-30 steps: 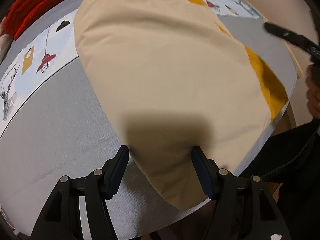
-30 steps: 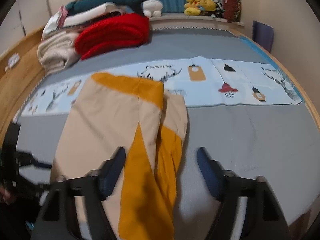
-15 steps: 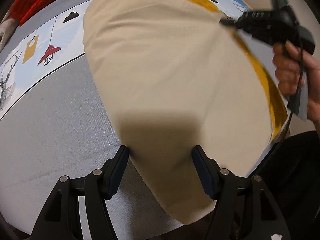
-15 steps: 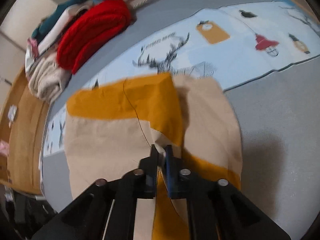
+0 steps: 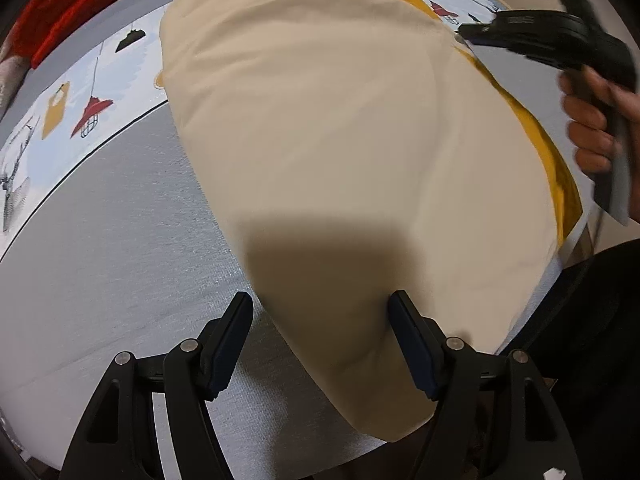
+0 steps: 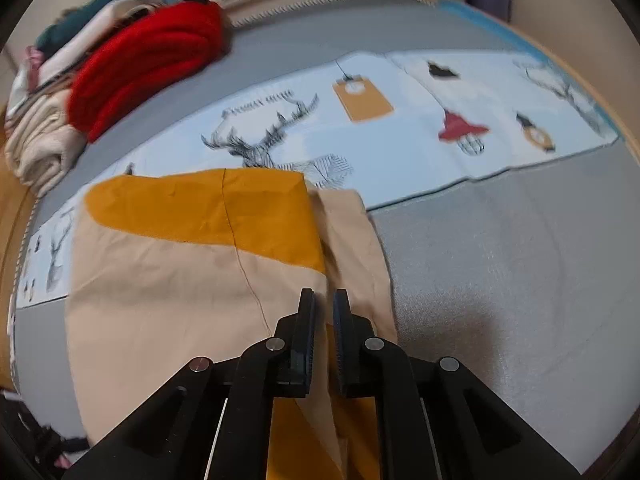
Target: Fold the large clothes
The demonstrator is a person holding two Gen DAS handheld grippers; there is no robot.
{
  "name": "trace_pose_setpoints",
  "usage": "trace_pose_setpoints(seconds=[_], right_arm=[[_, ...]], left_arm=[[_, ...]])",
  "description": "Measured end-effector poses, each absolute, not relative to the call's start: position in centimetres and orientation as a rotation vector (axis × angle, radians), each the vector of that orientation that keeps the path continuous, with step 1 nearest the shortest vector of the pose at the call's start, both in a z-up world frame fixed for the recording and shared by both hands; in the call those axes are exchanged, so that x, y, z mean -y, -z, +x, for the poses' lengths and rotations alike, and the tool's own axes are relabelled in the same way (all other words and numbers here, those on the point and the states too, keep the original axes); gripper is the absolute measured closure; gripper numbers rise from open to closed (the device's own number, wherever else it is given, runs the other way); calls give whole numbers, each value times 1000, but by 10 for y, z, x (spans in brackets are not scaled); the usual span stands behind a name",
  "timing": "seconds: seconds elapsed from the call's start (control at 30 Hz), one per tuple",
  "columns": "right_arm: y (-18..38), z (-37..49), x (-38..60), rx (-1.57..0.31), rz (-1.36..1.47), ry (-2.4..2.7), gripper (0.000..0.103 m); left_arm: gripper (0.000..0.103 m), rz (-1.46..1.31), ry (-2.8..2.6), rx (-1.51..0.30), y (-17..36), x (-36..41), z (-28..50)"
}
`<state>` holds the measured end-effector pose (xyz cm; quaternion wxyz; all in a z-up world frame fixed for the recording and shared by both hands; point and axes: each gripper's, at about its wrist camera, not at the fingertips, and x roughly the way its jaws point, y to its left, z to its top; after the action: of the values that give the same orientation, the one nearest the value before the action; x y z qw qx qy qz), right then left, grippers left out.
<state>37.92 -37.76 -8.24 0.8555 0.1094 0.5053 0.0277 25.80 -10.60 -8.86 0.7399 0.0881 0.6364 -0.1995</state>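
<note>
Grey bed cover (image 6: 500, 248) fills both views, a pale blue printed band (image 6: 400, 120) (deer, lamps, tags) running across it.

Beige-and-mustard garment (image 6: 168, 280) lies spread flat on the cover, its mustard top edge overlapping the printed band; near end reaches the bed's edge in the left wrist view (image 5: 340, 140).

Pile of folded clothes, red knit (image 6: 144, 64) on top, sits at the far left corner of the bed, well apart from the garment.

Left gripper (image 5: 320, 336): pointing steeply down over the garment's near end, jaws wide and opening further. Cloth lies between and below the fingers; pads not pressing it.

Right gripper (image 6: 323, 312): at the garment's right-hand fold, jaws nearly together and opening a little, a ridge of fabric in the narrow gap between them. Whether the pads press on the cloth, cannot tell. Seen from the left wrist view (image 5: 536, 40) with a hand (image 5: 592, 120) around its handle.
</note>
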Motion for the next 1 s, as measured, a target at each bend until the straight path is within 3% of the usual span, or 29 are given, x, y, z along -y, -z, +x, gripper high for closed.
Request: trace_pose_setpoints(seconds=[0.13, 0.23, 0.33, 0.47, 0.63, 0.9, 0.97, 1.0], right_arm=[[60, 343, 364, -1019, 108, -180, 70], [67, 317, 352, -1078, 9, -285, 69], [113, 305, 344, -1281, -178, -250, 69], [110, 306, 370, -1287, -48, -236, 64], [114, 316, 398, -1300, 128, -187, 38], [151, 342, 405, -1411, 393, -239, 36], [152, 344, 402, -1408, 397, -238, 38], [152, 346, 400, -1404, 403, -241, 46]], left_arm=[[34, 197, 427, -1391, 87, 106, 254], [34, 200, 416, -1387, 85, 107, 252], [35, 191, 418, -1391, 85, 109, 248], [38, 81, 445, -1396, 79, 99, 264], [37, -190, 400, -1382, 77, 65, 299], [27, -630, 364, -1477, 143, 29, 357], [25, -698, 382, -1473, 156, 28, 368], [25, -725, 393, -1467, 162, 28, 372]])
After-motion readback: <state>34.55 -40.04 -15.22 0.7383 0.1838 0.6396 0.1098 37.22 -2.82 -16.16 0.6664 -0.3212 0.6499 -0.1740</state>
